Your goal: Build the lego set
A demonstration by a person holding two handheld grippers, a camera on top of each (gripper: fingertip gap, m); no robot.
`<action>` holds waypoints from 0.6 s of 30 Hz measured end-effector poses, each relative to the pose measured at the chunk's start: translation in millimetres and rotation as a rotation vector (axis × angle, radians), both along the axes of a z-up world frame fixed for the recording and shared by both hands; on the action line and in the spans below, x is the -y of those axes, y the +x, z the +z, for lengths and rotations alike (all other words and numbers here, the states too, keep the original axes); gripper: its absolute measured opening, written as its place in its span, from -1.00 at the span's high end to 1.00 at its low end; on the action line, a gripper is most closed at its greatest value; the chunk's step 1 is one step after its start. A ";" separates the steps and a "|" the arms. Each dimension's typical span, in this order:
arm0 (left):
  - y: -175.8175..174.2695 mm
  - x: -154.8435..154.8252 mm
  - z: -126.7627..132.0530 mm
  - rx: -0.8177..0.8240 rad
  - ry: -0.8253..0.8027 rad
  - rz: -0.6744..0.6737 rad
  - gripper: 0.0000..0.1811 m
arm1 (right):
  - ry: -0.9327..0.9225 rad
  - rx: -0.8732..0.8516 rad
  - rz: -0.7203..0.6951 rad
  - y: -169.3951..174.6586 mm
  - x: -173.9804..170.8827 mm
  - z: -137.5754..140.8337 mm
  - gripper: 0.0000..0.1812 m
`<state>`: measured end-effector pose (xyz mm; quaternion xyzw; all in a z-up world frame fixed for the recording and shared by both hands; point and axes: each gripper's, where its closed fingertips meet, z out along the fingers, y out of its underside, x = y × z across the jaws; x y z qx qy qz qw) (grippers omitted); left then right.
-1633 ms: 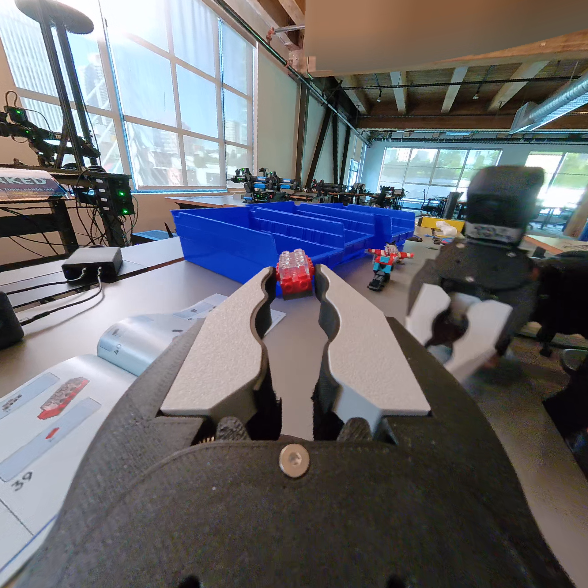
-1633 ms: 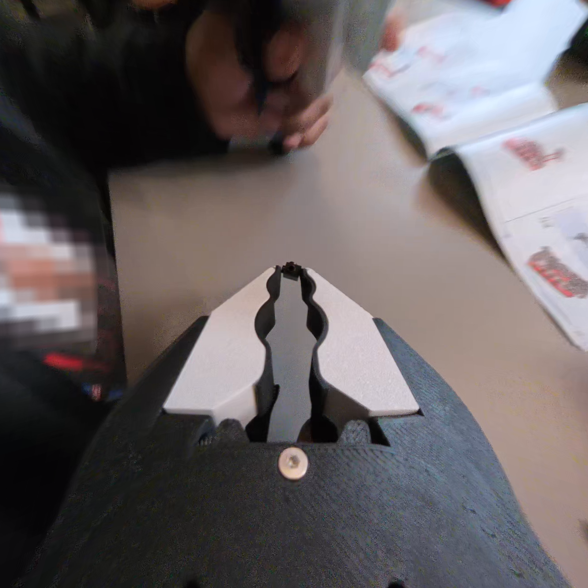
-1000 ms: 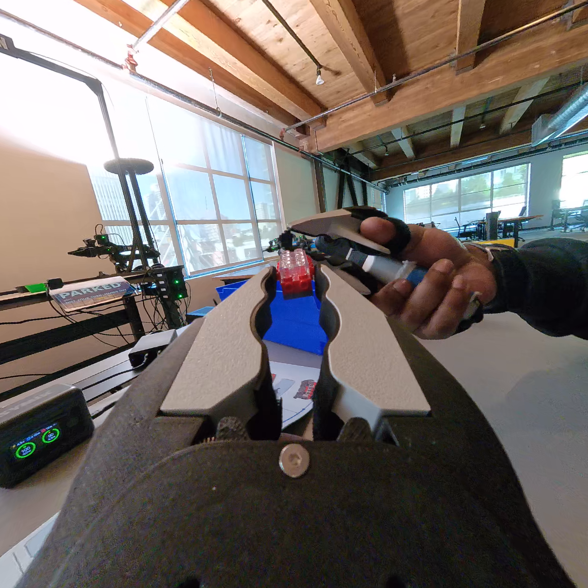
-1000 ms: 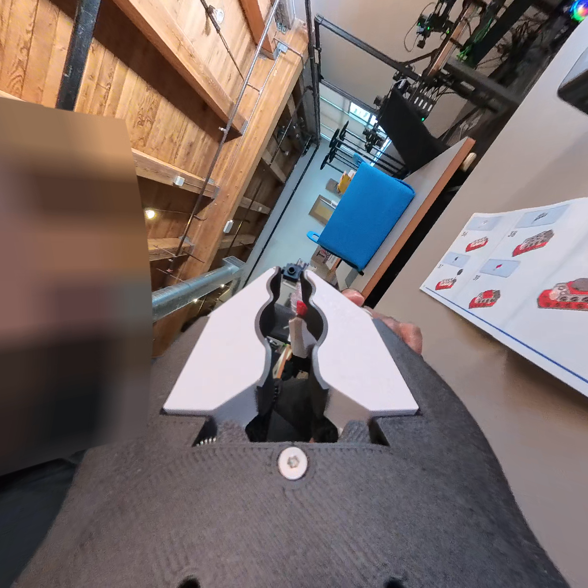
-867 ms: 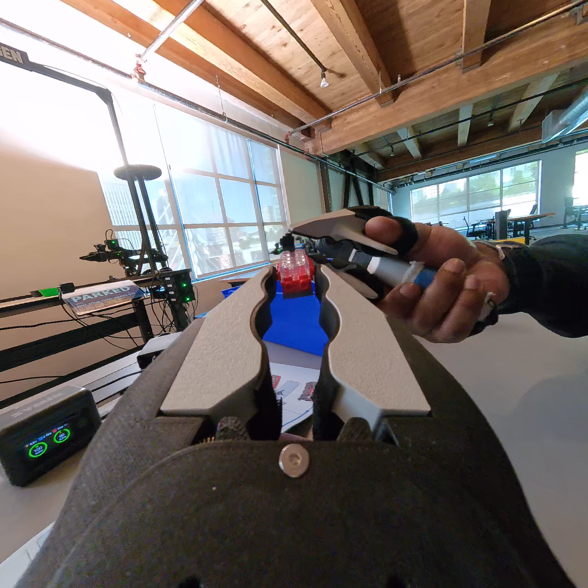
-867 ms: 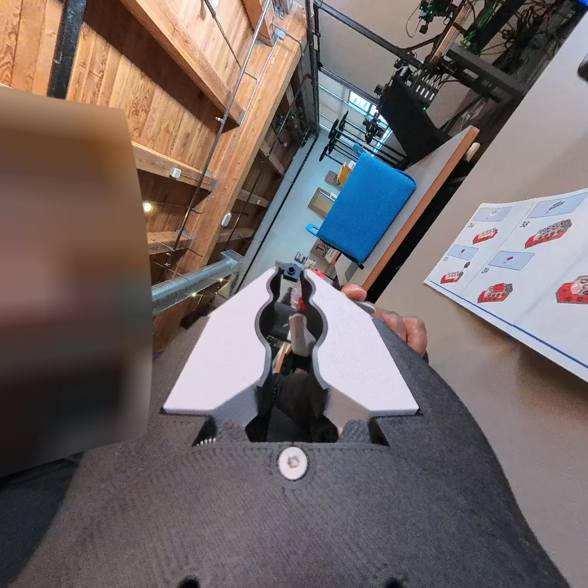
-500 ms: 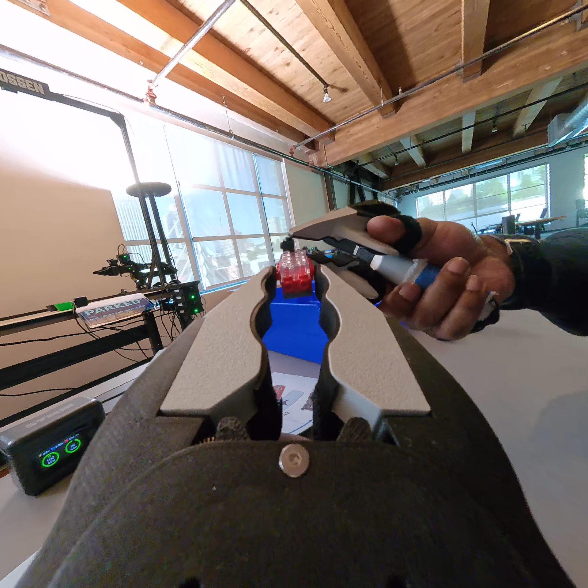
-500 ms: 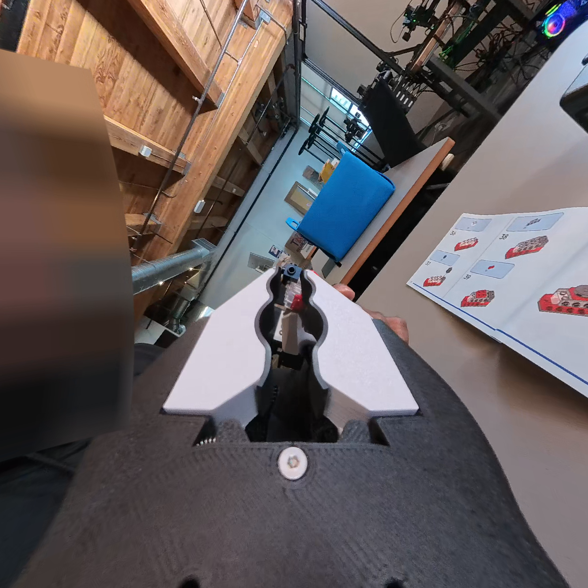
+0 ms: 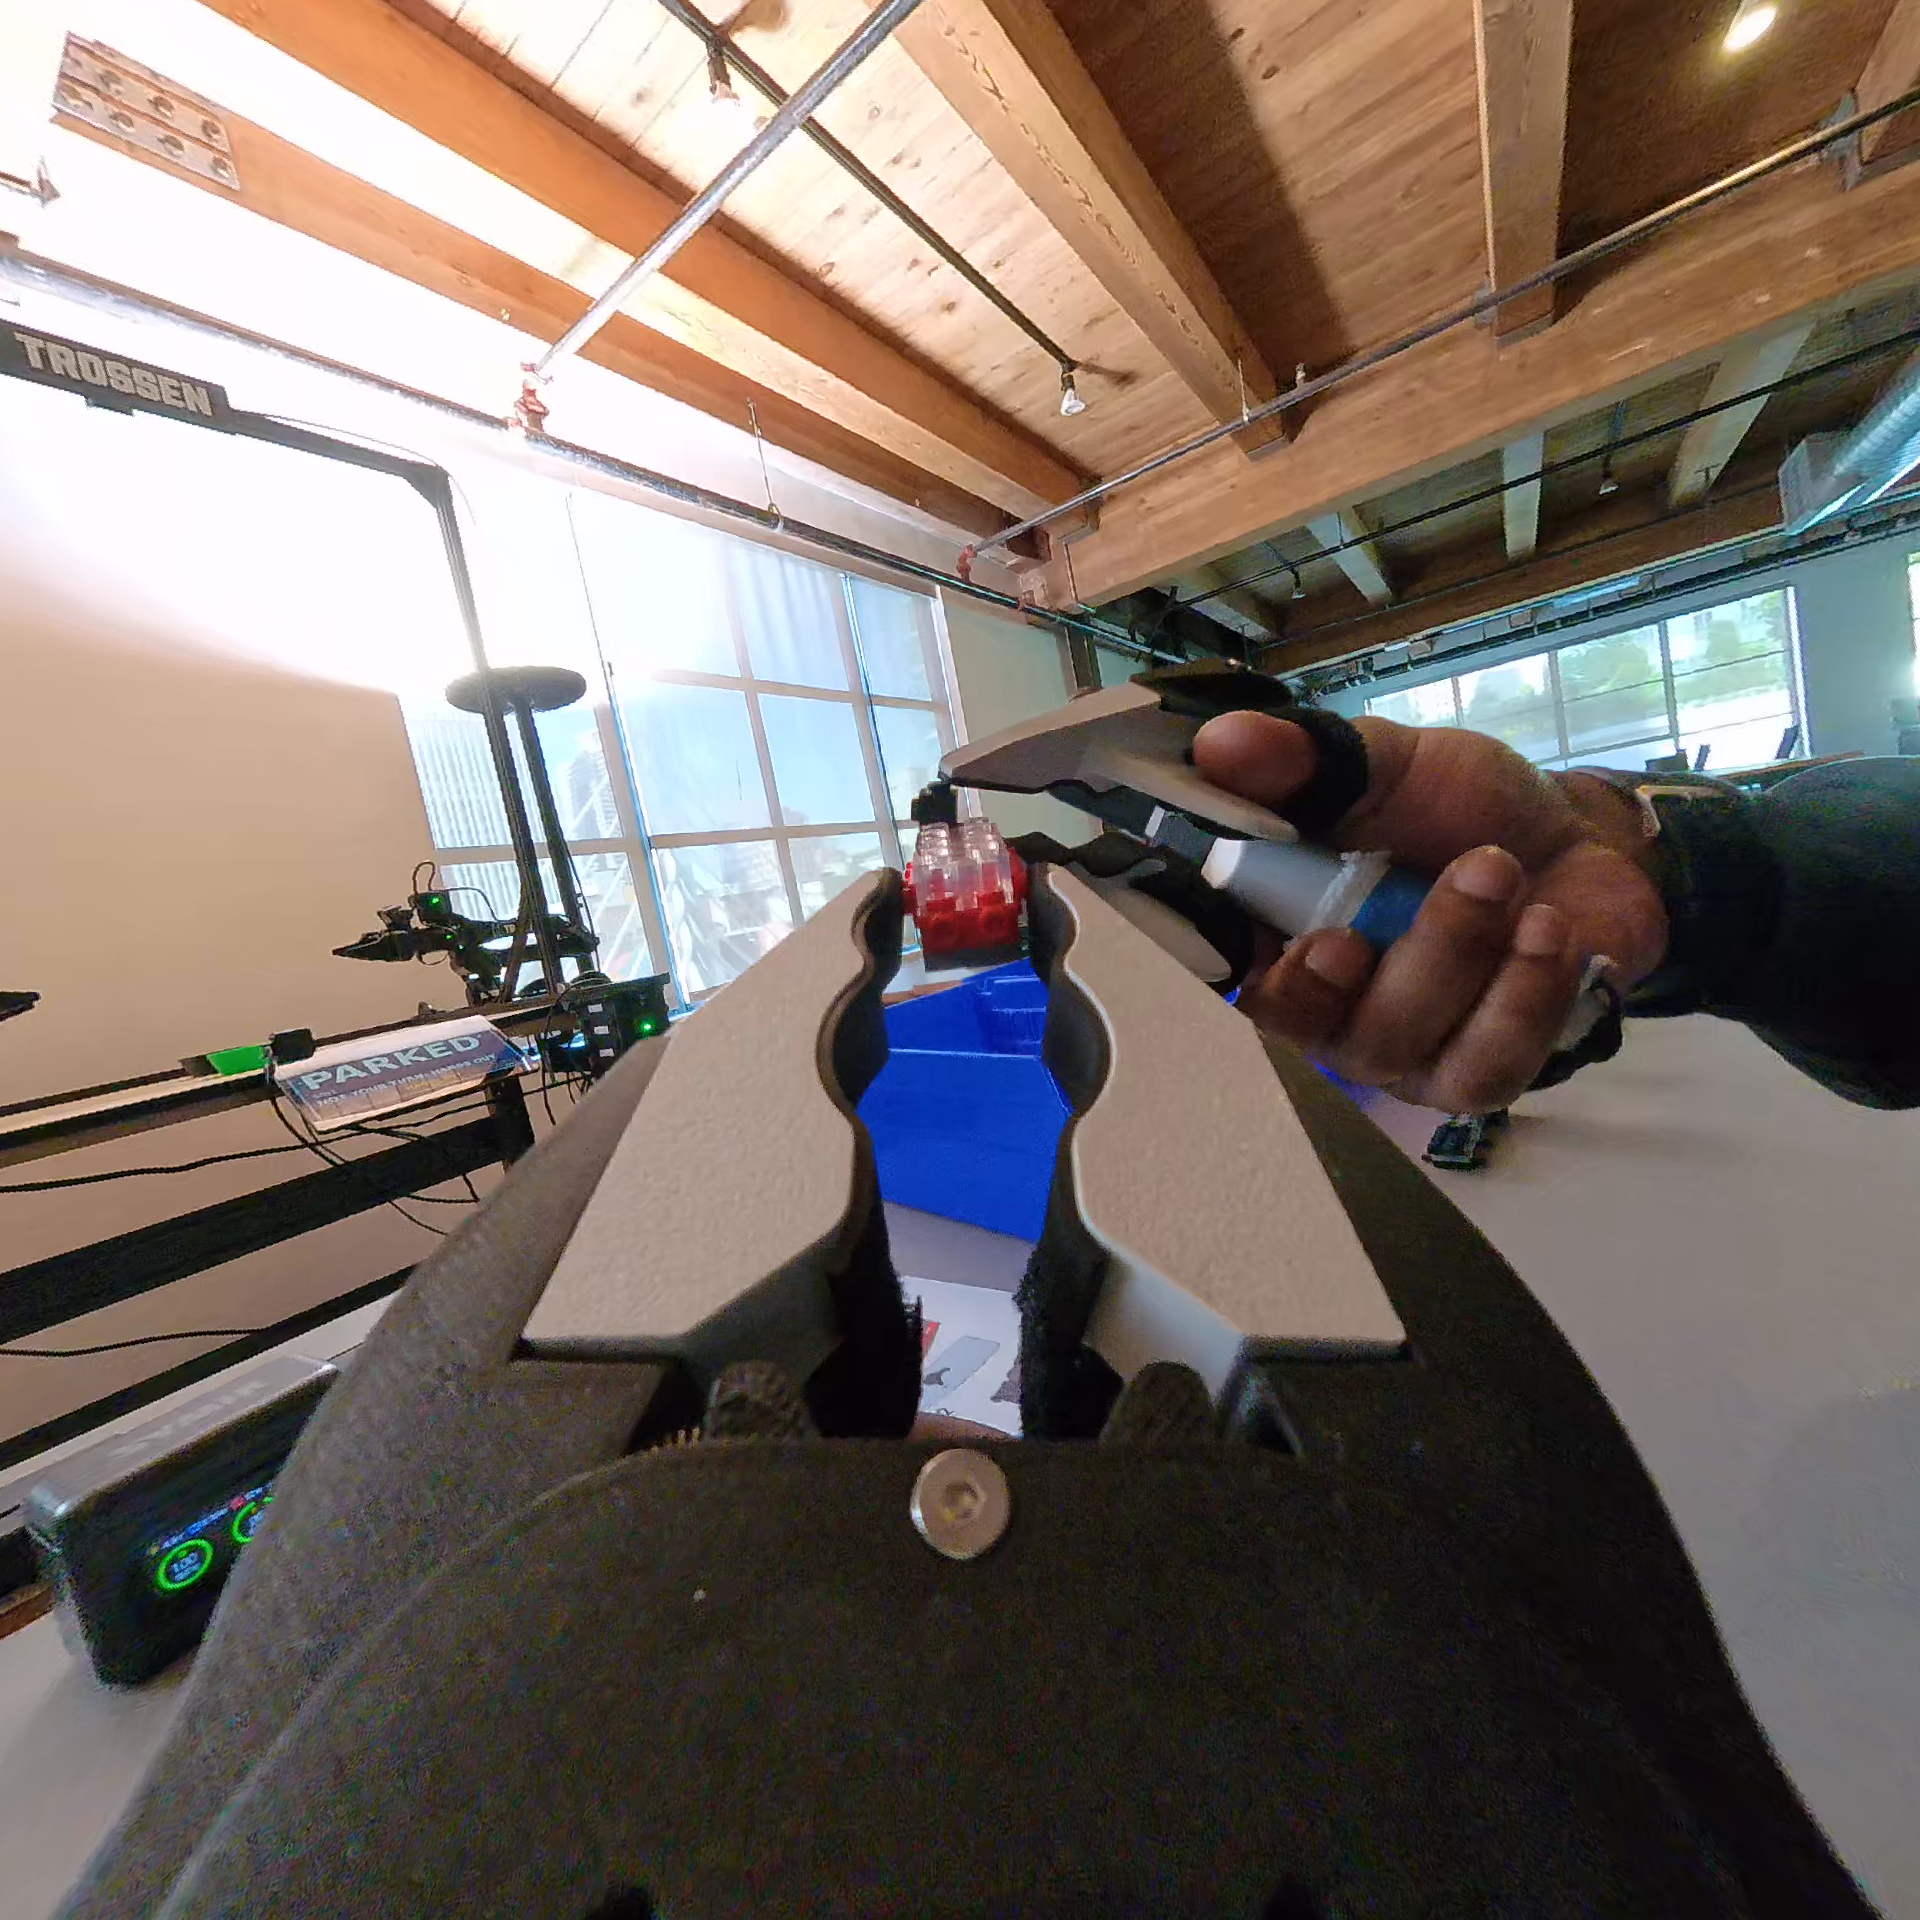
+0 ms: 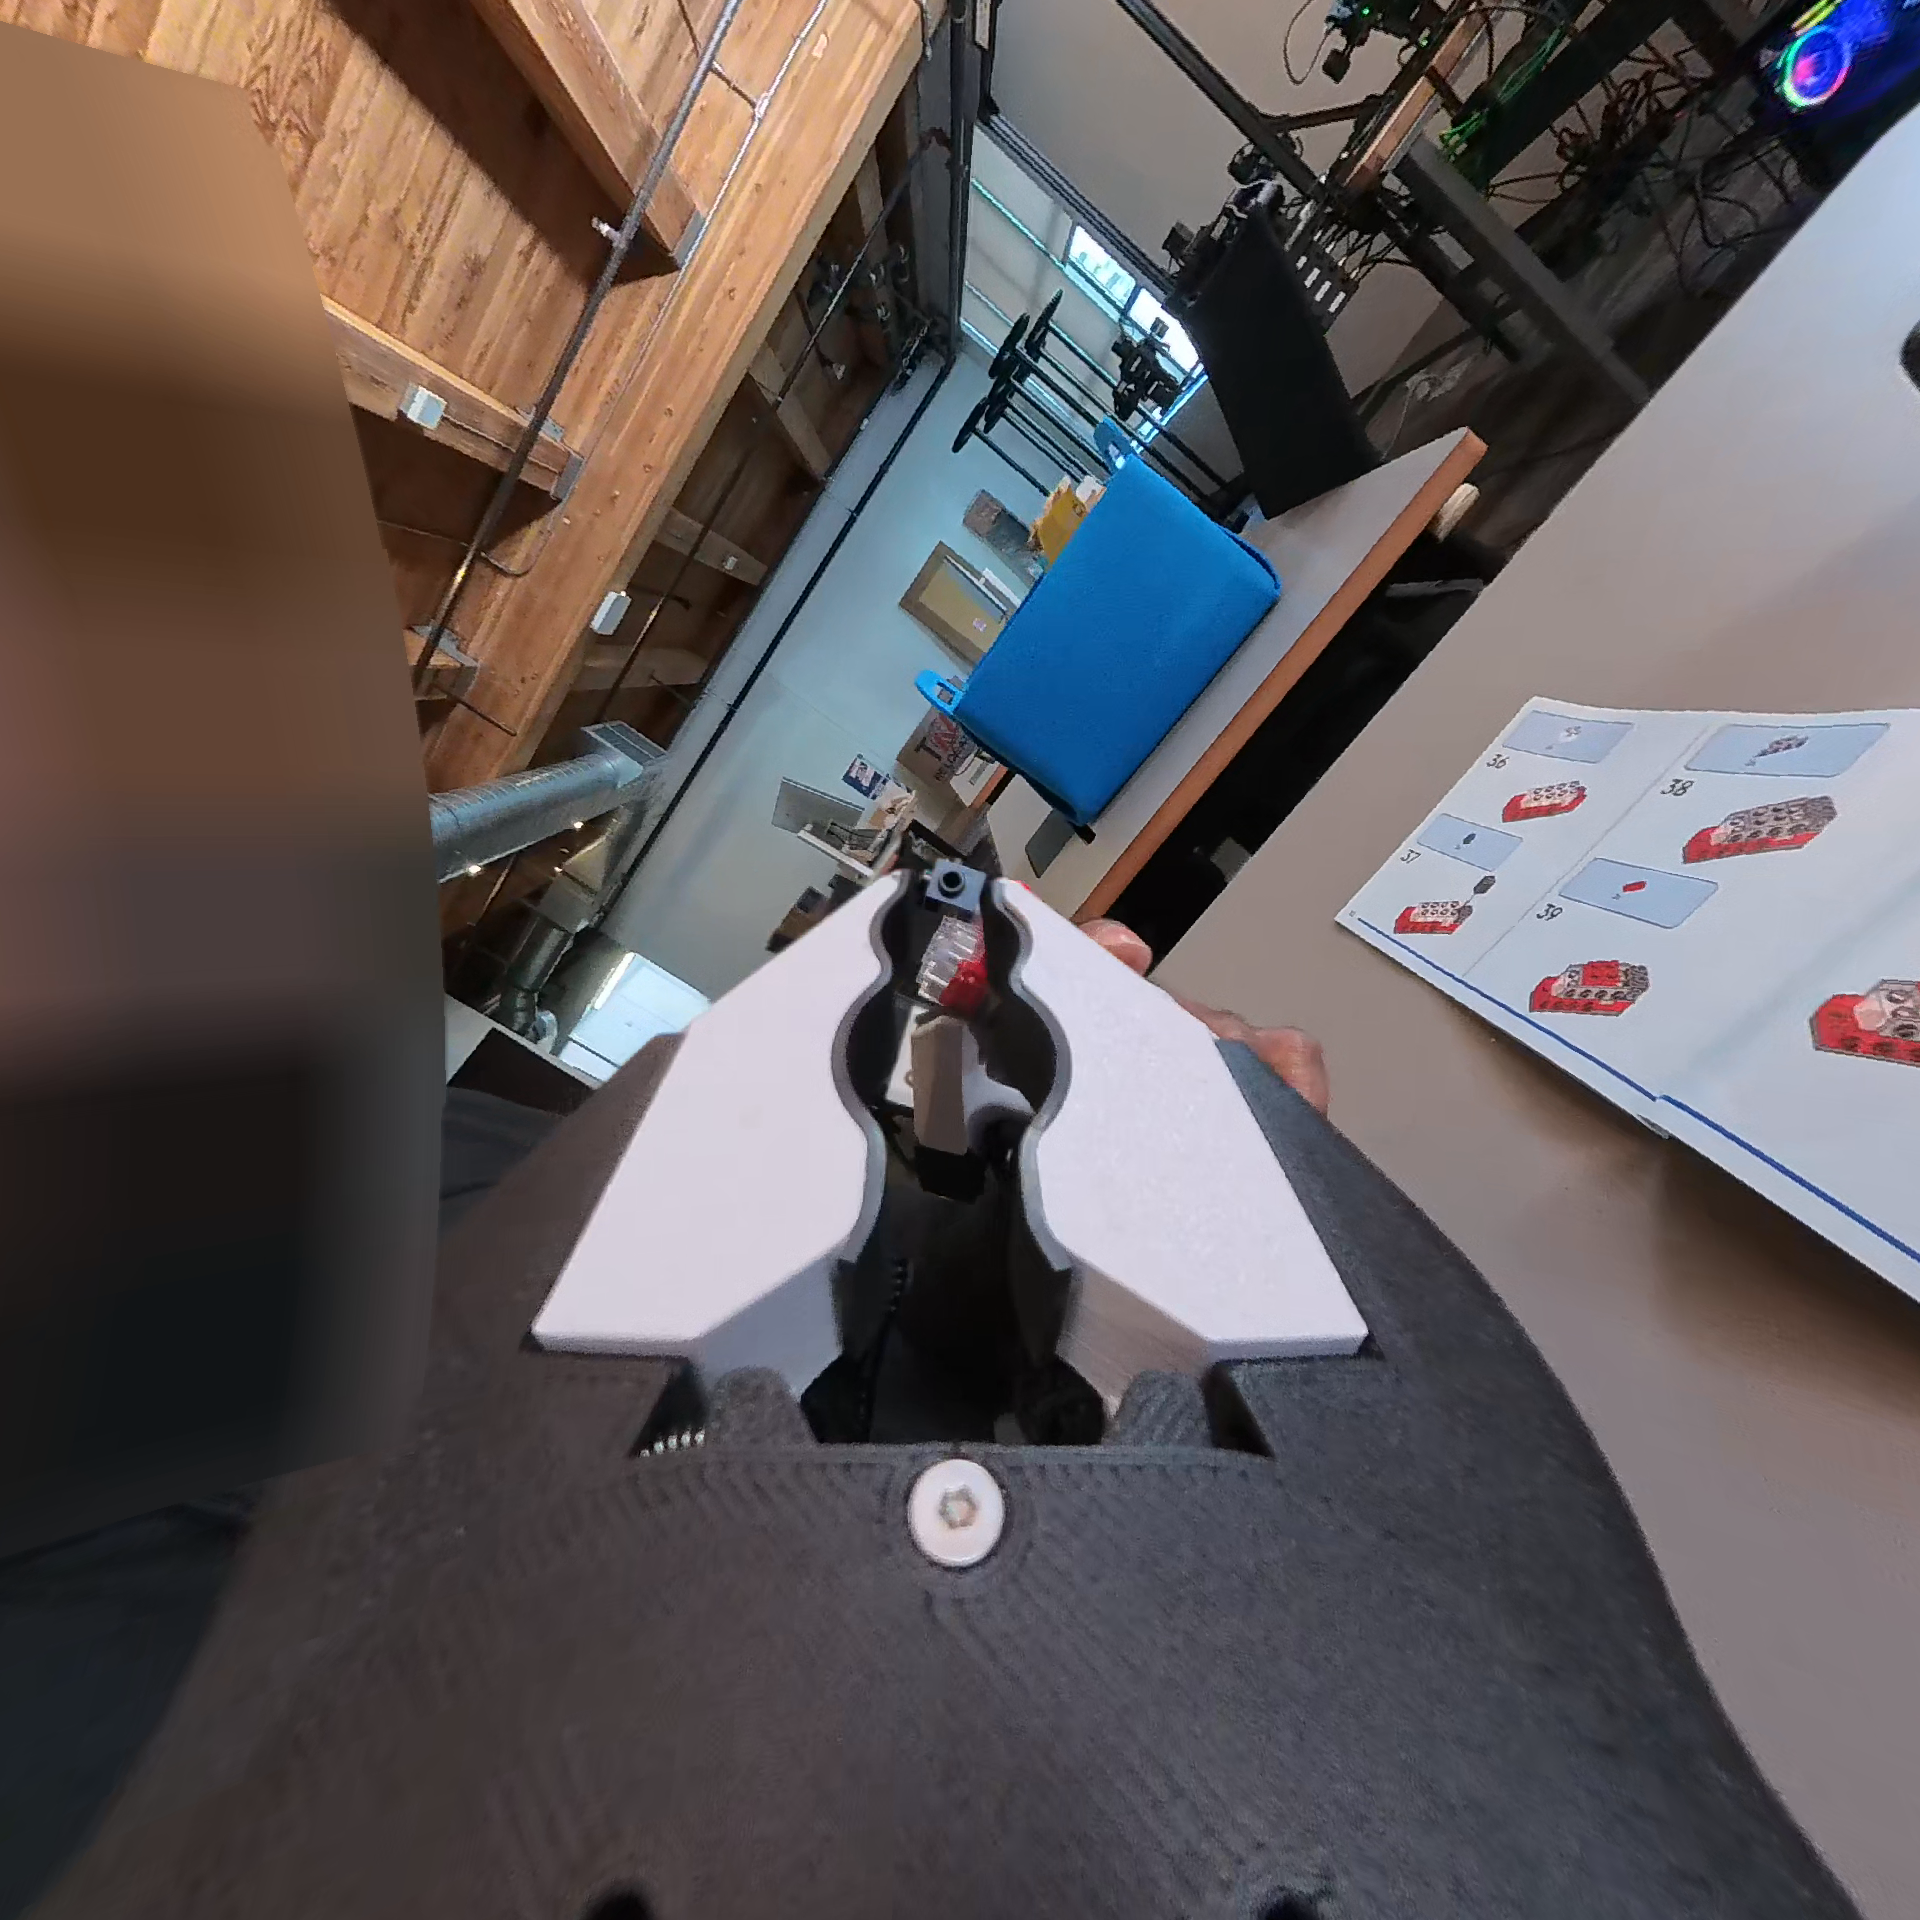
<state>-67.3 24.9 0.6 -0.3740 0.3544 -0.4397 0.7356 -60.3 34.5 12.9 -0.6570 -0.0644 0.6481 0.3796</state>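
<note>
left tool (image 9: pixel 964 914): clamped on red-and-clear brick stack (image 9: pixel 964 902), frame centre | right tool (image 10: pixel 948 888): pinching small black piece (image 10: pixel 948 886) just above stack

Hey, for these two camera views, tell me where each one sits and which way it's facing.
Left wrist view: sits on the left tongs, looking up and forward at windows and ceiling beams; its fingers clamp the red and clear lego block, with the right hand alongside.
Right wrist view: sits on the right tongs, rolled sideways, looking over the table and instruction booklet; it pinches a small black piece.
Shared: the lego block and the black piece.
</note>
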 end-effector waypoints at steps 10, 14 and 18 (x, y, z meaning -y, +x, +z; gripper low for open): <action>-1.7 1.0 2.6 0.006 0.014 0.021 0.74 | 0.063 0.164 -0.049 -2.4 1.2 -0.1 0.87; -1.6 2.2 3.3 0.006 0.027 0.030 0.74 | 0.075 0.201 -0.053 -2.2 2.7 0.7 0.87; -3.2 1.9 4.9 0.012 0.033 0.038 0.74 | 0.072 0.221 -0.048 -2.7 4.6 1.8 0.87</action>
